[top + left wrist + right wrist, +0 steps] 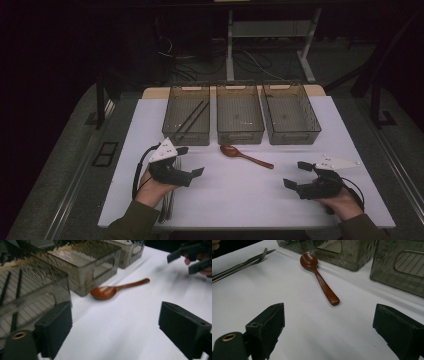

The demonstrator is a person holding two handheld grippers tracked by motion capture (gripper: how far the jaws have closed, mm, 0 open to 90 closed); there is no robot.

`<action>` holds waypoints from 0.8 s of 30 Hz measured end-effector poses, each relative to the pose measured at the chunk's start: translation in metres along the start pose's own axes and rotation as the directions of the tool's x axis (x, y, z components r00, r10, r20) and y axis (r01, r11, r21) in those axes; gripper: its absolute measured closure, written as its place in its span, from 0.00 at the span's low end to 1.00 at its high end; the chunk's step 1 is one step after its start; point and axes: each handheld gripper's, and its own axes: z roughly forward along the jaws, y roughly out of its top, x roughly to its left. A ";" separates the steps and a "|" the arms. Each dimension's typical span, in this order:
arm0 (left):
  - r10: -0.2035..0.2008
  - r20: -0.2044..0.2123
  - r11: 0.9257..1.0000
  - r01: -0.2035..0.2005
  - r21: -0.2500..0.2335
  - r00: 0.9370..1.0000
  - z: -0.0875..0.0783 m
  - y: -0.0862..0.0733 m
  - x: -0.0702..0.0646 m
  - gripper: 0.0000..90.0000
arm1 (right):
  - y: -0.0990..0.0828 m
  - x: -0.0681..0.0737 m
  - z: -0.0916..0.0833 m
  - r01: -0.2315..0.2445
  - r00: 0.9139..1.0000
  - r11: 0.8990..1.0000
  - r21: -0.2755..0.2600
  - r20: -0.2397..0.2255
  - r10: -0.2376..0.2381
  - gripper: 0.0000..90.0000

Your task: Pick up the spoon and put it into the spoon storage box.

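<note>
From the high view, the left gripper (193,161) and right gripper (296,174) sit wide and empty on either side of the brown wooden spoon (245,154), which lies on the white counter (240,195) before three clear plastic bins (239,120), presumably for sorting.

In the left gripper view, the jaws gape toward the spoon (110,290).

In the right gripper view, the spoon (320,277) lies handle-near, with metal forks (242,263) aside.

No legible text or labels

Bins: three clear plastic bins (240,131) are set in a row at the table's far side.
Chopsticks: black chopsticks (192,119) are laid in the left bin.
Table: a white table (250,200) is seen.
</note>
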 end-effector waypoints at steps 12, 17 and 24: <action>-0.013 0.009 0.999 0.012 0.043 1.000 -0.007 -0.024 -0.006 0.00 | 0.004 -0.002 -0.003 0.016 1.000 1.000 0.011 -0.002 -0.016 0.12; -0.001 0.005 0.997 0.000 0.075 1.000 -0.006 -0.027 -0.008 0.00 | 0.013 0.001 -0.007 0.047 0.999 0.998 0.033 0.009 -0.047 0.12; -0.012 0.020 0.995 0.010 0.099 1.000 -0.002 -0.029 -0.009 0.00 | 0.021 0.007 0.001 0.091 0.996 0.991 0.095 -0.004 -0.091 0.12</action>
